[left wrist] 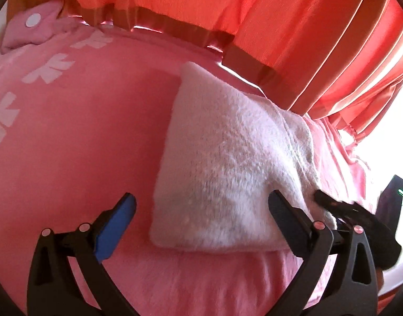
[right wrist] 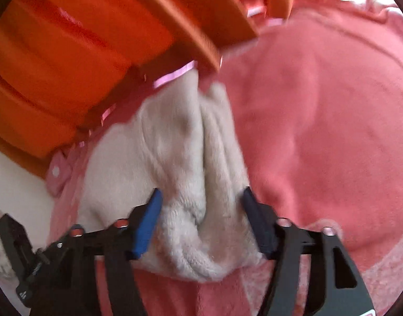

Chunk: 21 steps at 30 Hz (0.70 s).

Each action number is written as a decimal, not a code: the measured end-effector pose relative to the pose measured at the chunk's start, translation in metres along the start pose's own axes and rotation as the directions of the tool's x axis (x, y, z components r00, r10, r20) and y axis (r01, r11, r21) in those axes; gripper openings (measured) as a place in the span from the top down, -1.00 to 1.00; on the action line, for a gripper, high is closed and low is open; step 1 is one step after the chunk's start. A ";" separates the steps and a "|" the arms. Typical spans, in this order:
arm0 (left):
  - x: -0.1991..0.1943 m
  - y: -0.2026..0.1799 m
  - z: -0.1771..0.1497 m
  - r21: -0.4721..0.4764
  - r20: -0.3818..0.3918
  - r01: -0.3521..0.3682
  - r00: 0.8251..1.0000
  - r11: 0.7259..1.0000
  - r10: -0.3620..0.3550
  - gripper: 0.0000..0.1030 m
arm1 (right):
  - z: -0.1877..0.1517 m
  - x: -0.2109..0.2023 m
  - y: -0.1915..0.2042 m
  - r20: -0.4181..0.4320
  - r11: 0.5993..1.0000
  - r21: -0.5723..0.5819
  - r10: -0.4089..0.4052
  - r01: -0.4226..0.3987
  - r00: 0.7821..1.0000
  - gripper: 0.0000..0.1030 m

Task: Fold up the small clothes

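A small white fleecy garment [left wrist: 225, 158] lies folded on a pink blanket [left wrist: 77, 137]. My left gripper [left wrist: 201, 202] is open, its fingers spread over the garment's near left corner, not holding it. The right gripper [left wrist: 333, 205] shows at the garment's right edge in the left wrist view. In the right wrist view the right gripper [right wrist: 201, 202] has its jaws around a bunched fold of the white garment [right wrist: 175, 152], with cloth filling the gap between the pads. That view is blurred.
Orange-red curtains [left wrist: 254, 13] hang behind the bed with a brown band along the edge. A pink cloth with a white dot [left wrist: 33, 26] lies at the far left. White flower prints [left wrist: 48, 71] mark the blanket. A bright window is at the right.
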<state>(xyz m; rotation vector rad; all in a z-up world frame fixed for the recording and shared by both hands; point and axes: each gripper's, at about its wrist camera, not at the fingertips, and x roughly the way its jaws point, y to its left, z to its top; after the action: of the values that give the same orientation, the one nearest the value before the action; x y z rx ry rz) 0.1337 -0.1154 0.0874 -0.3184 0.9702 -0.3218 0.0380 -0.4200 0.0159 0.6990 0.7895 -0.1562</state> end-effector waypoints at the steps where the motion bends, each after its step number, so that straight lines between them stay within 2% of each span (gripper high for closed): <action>1: -0.004 0.002 -0.002 0.000 0.000 0.000 1.000 1.000 0.000 -0.90 | 0.001 0.002 0.005 0.002 1.000 -0.025 -0.006 0.006 1.000 0.10; 3: -0.013 0.007 -0.003 -0.002 0.003 -0.007 1.000 1.000 0.007 -0.90 | 0.006 0.011 0.013 -0.025 0.998 -0.060 -0.003 0.002 1.000 0.40; 4: -0.017 0.009 -0.004 -0.002 0.007 -0.011 1.000 1.000 0.011 -0.90 | 0.009 0.014 0.015 -0.042 0.998 -0.065 0.009 -0.011 0.999 0.44; 6: -0.023 0.011 -0.004 0.003 0.014 -0.022 1.000 1.000 0.022 -0.90 | 0.023 -0.002 0.025 -0.050 0.992 -0.046 0.116 -0.118 0.992 0.56; 8: -0.030 0.013 -0.002 0.007 0.022 -0.028 0.999 1.000 0.028 -0.90 | 0.038 -0.044 0.049 0.026 0.973 -0.092 0.215 -0.212 0.976 0.59; 11: -0.040 0.013 0.002 0.023 0.041 -0.026 0.999 0.999 0.025 -0.90 | 0.041 -0.096 0.081 0.112 0.942 -0.240 0.267 -0.235 0.957 0.61; 12: -0.042 0.013 0.003 0.030 0.046 -0.024 0.999 0.999 0.023 -0.90 | 0.037 -0.099 0.082 0.121 0.942 -0.257 0.252 -0.215 0.960 0.60; 14: -0.041 0.014 0.001 0.029 0.048 -0.026 0.999 0.999 0.025 -0.90 | 0.024 -0.076 0.071 0.095 0.959 -0.276 0.102 -0.072 0.990 0.60; 15: -0.038 0.015 0.000 0.024 0.039 -0.024 0.999 0.999 0.023 -0.90 | 0.017 -0.053 0.057 0.051 0.968 -0.251 0.015 -0.002 0.999 0.60; 17: -0.029 0.017 -0.006 0.014 0.012 -0.024 1.000 1.000 0.023 -0.90 | 0.005 -0.015 0.025 -0.039 0.981 -0.180 -0.081 0.073 0.996 0.60; 18: -0.025 0.017 -0.008 0.014 -0.001 -0.025 1.000 1.000 0.025 -0.90 | -0.002 -0.003 0.009 -0.071 0.986 -0.147 -0.088 0.077 0.994 0.54; 20: -0.019 0.017 -0.013 0.021 -0.026 -0.029 0.999 0.999 0.030 -0.90 | -0.009 -0.006 -0.011 -0.060 0.998 -0.058 0.013 -0.017 0.998 0.42; 21: -0.015 0.016 -0.015 0.029 -0.037 -0.031 0.999 0.999 0.032 -0.90 | -0.009 -0.011 -0.015 -0.058 0.999 -0.033 0.035 -0.037 0.998 0.32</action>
<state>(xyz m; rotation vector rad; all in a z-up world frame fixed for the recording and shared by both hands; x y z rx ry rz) 0.1145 -0.0969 0.0845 -0.2720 1.0052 -0.3135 0.0193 -0.4269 0.0111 0.6877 0.8325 -0.0906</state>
